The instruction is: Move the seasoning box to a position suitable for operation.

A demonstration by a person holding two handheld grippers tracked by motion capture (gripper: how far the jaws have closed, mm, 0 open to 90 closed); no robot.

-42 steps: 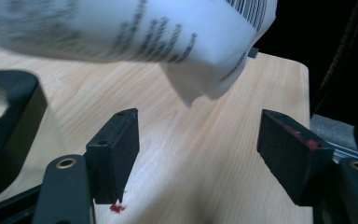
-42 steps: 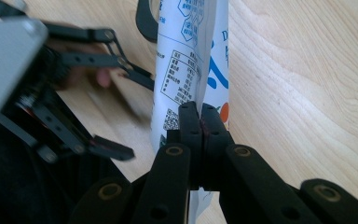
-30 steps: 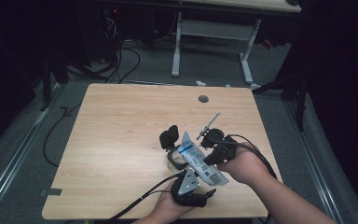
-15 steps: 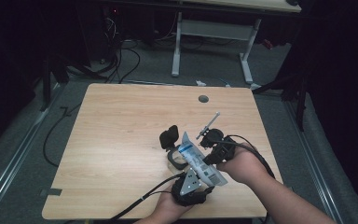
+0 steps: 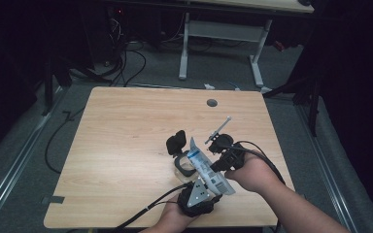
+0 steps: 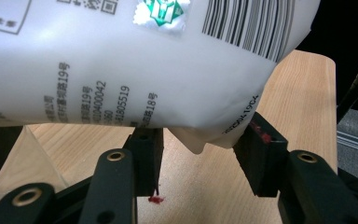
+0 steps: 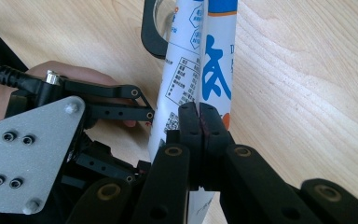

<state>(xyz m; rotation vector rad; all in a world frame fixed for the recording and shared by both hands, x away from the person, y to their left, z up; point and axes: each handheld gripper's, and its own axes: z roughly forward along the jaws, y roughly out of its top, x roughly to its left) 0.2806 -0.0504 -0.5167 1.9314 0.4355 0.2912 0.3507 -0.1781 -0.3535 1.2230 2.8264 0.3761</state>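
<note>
The white pouch (image 5: 205, 167) is held tilted above the table (image 5: 126, 145), its top toward a glass mug (image 5: 183, 165), pinched in the right gripper (image 7: 199, 116). The left gripper (image 6: 200, 154) has just been closing around its bottom end; contact cannot be told.

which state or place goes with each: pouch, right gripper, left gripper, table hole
Things:
1 pouch
2 right gripper
3 left gripper
4 table hole

States or places:
a jaws either side of the pouch's lower end
b shut on the pouch's flat seam
c near the table's far edge, apart from the rest
d held slanted over the cup

Pairs: 1-d, 2-b, 3-a, 4-c

The left gripper's jaws have just been closing, with the pouch's end between them.
</note>
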